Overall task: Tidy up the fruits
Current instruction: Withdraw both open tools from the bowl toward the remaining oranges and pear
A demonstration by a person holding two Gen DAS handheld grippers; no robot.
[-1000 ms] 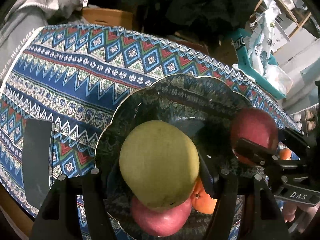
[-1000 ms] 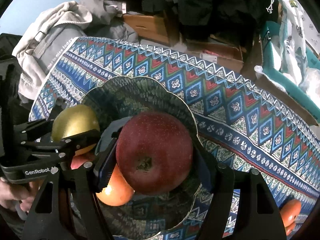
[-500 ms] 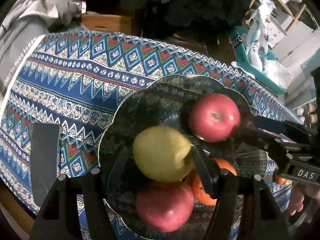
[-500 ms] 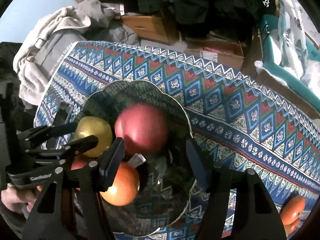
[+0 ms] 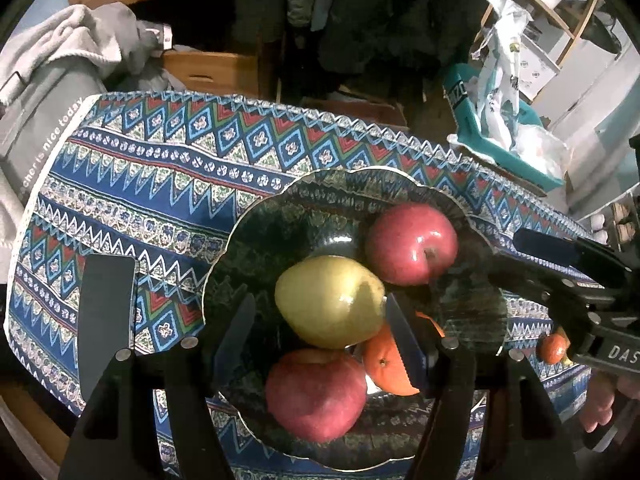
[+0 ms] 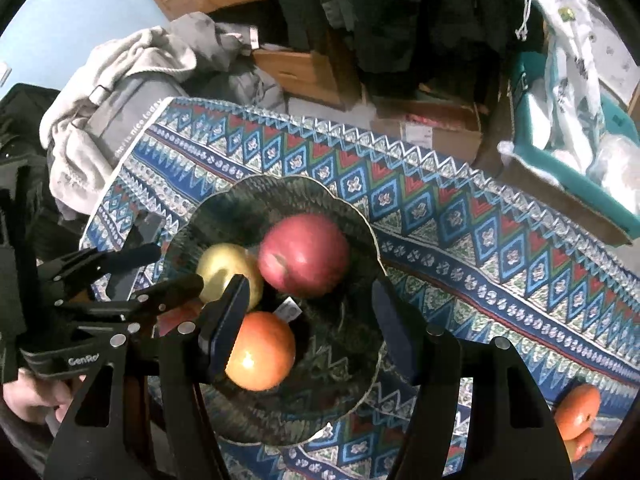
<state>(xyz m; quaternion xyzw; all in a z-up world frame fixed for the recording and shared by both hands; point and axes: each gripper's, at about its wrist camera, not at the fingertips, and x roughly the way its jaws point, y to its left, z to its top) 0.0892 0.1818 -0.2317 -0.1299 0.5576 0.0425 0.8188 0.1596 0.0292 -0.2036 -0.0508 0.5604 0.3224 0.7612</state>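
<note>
Released since earlier frames: pear (image 5: 330,302) and red apple (image 6: 304,255) in bowl (image 5: 256,236); left tool (image 5: 320,336), right tool (image 6: 310,324) part-open, empty; tangerines (image 6: 578,406) remaining lower right on tabletop (image 6: 500,248)

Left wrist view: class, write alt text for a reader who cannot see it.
A dark bowl on a patterned blue tablecloth holds a yellow-green pear, two red apples and an orange. The open left claw hovers above the pear, empty; the right claw reaches in from the right.
</note>
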